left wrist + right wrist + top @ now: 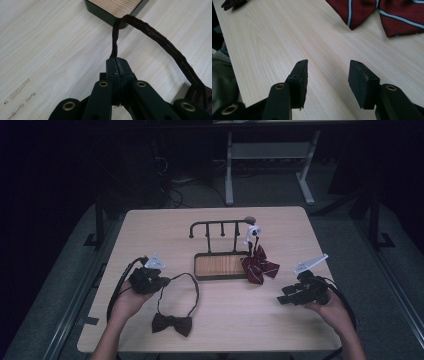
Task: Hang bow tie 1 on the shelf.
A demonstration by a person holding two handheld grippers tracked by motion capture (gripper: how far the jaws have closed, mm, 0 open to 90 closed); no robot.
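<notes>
Pinching the bow tie's strap (117, 37), the left gripper (117, 62) sits clamped. The right gripper (328, 75) hovers wide over the worktop (274, 37).

Both the left gripper (161, 281) and the right gripper (284, 299) are black, built of flat jointed links fastened with brass-ringed rivets and ending in blocky, dull rubber-like pads (363, 81). Each carries a pale grey three-cornered plate (310, 264) on top and trails a black cable (120, 285) looping back past the wrist. The person's forearms are bare, with no sleeves showing.
</notes>
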